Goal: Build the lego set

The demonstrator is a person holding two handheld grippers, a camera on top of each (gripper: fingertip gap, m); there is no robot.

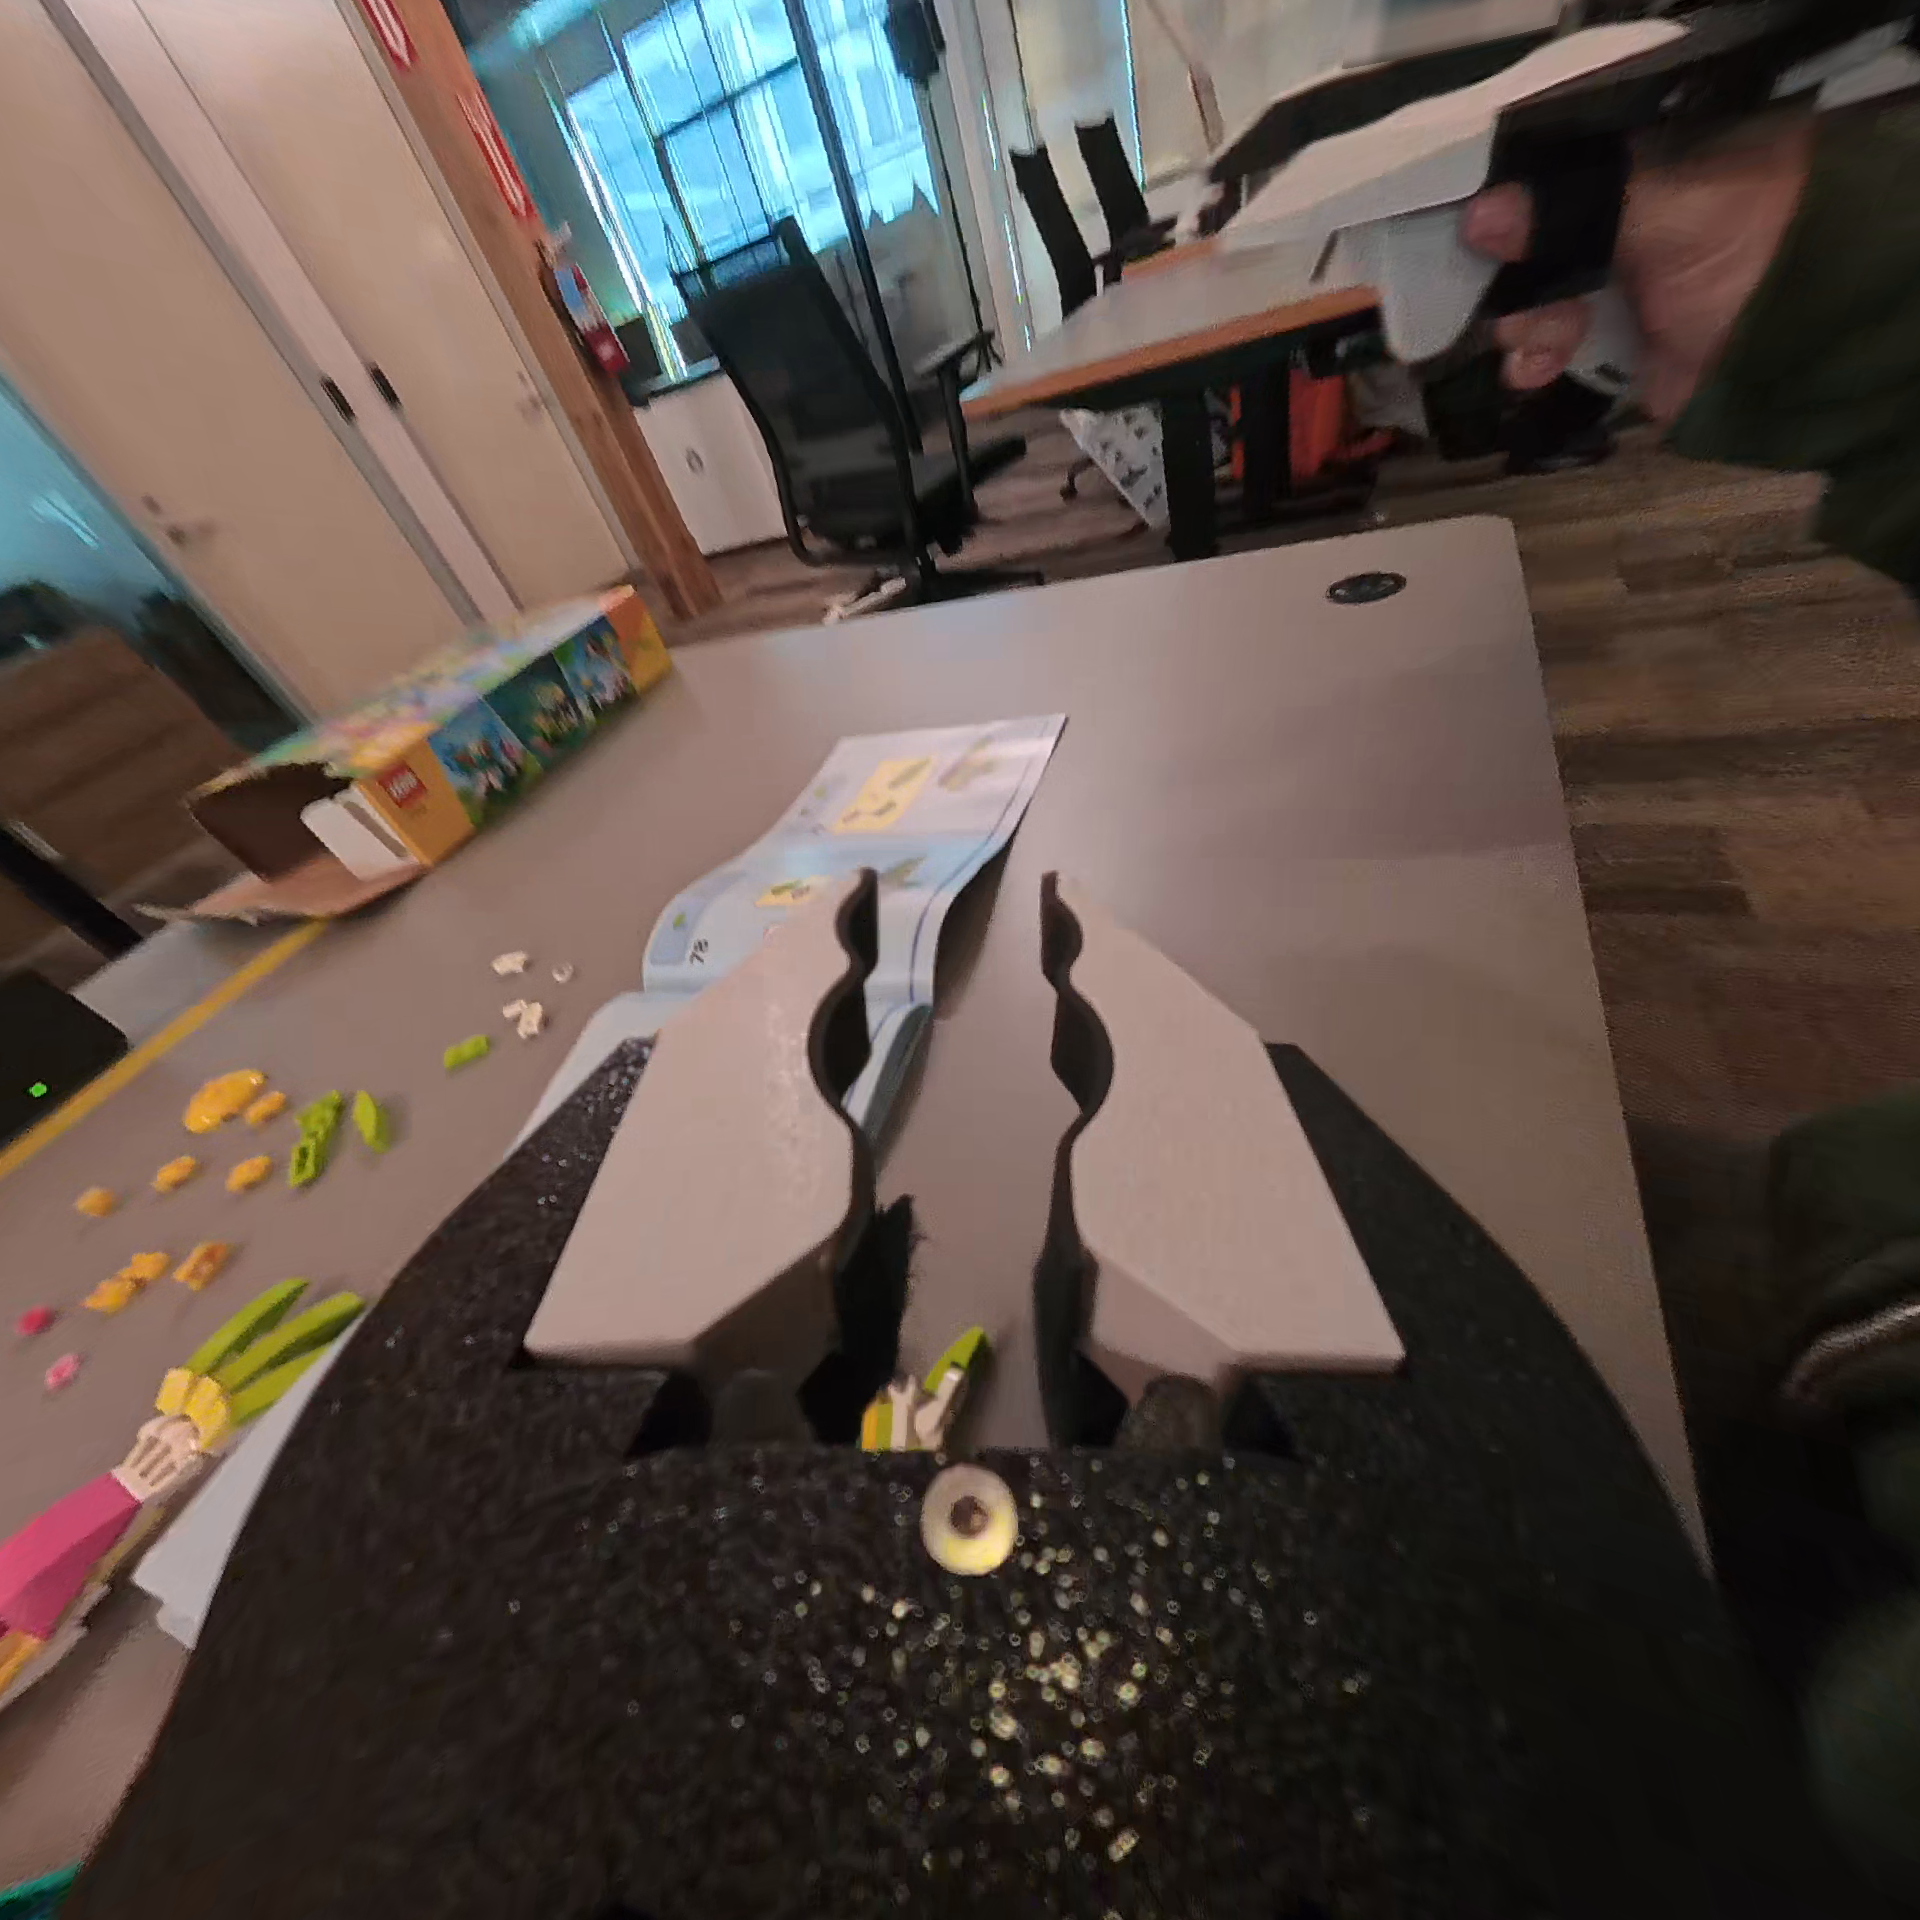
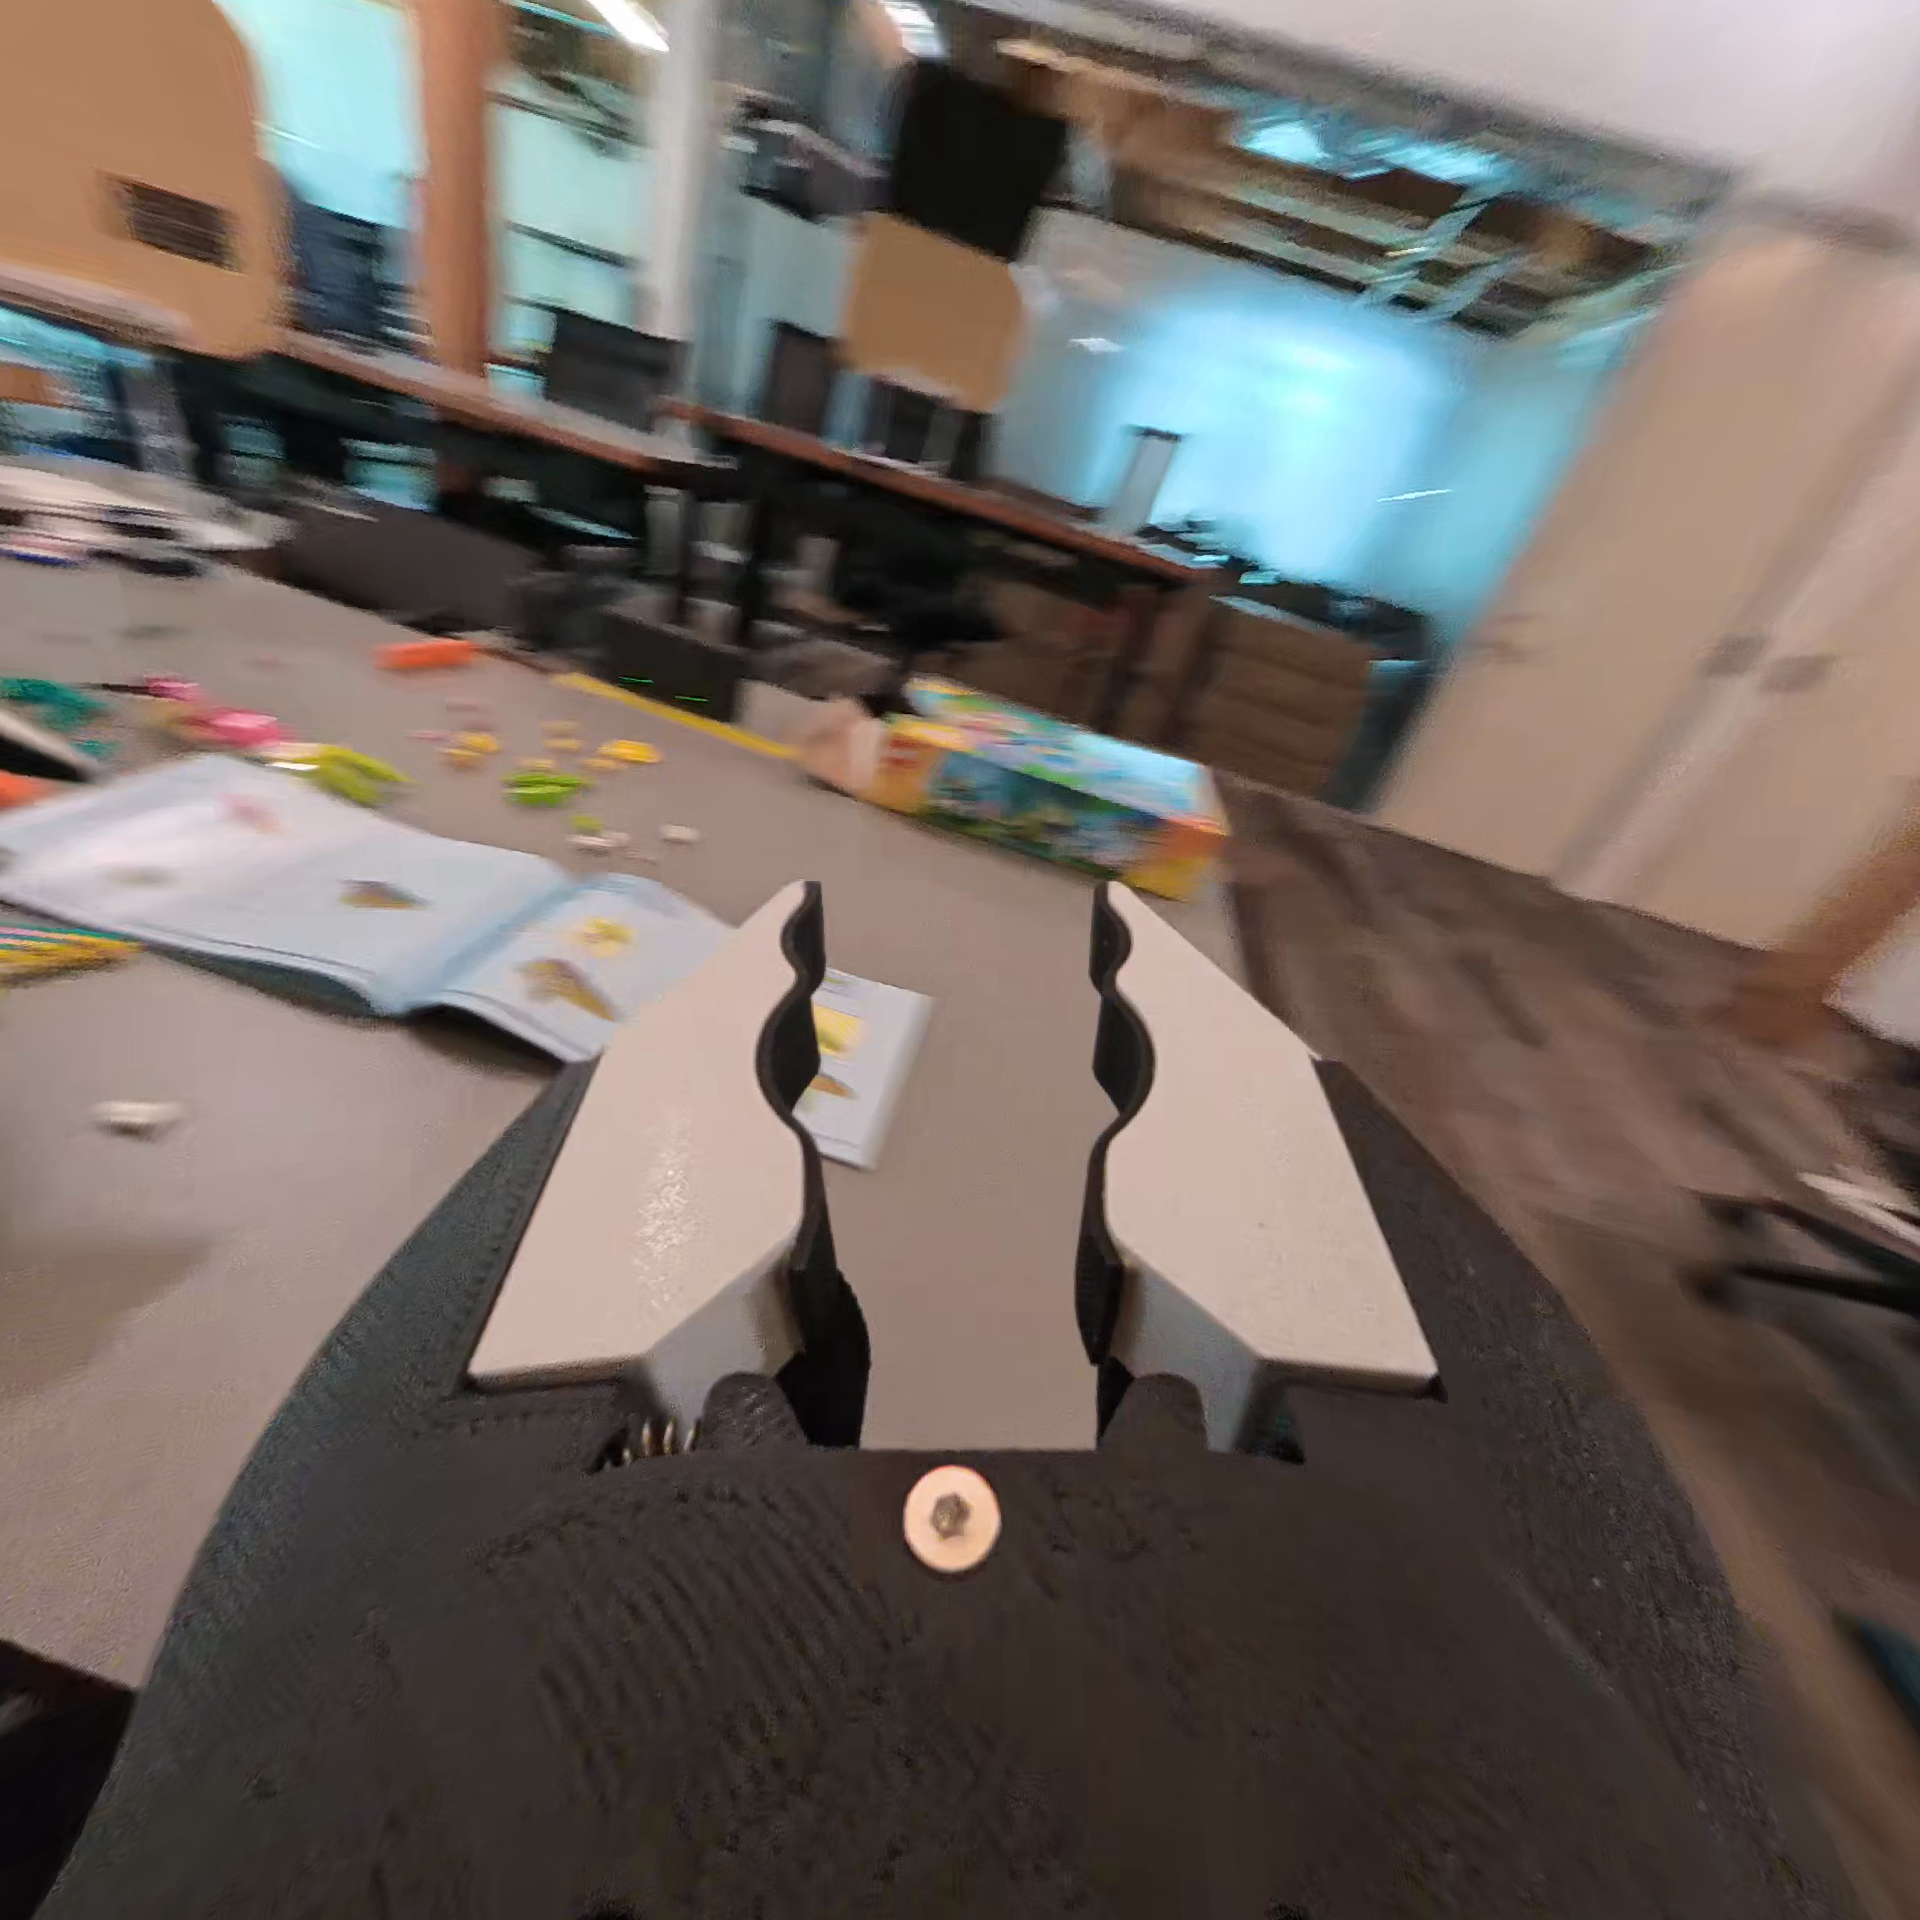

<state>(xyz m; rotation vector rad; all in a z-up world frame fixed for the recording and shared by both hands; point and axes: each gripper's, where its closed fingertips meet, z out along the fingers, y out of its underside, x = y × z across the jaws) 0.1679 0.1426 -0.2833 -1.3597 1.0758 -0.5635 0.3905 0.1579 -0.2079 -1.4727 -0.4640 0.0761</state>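
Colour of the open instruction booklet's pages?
Light blue, with yellow step panels, on the open instruction booklet; clearest in the right wrist view.

The table (image 1: 1299, 831) is plain grey. The open instruction booklet (image 1: 935, 800) is pale blue with yellow panels. The torn Lego box (image 1: 499, 748) is yellow and orange with bright printed scenes. Loose bricks are yellow-orange (image 1: 223, 1101), lime green (image 1: 317, 1132) and white (image 1: 520, 1013). A part-built model (image 1: 114, 1486) shows pink, white, yellow and green.

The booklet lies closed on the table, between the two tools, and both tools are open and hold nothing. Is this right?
Not quite: the booklet lies open, its pages spread, as the right wrist view shows. The rest holds: it lies on the table, and the left tool and right tool are open and hold nothing.
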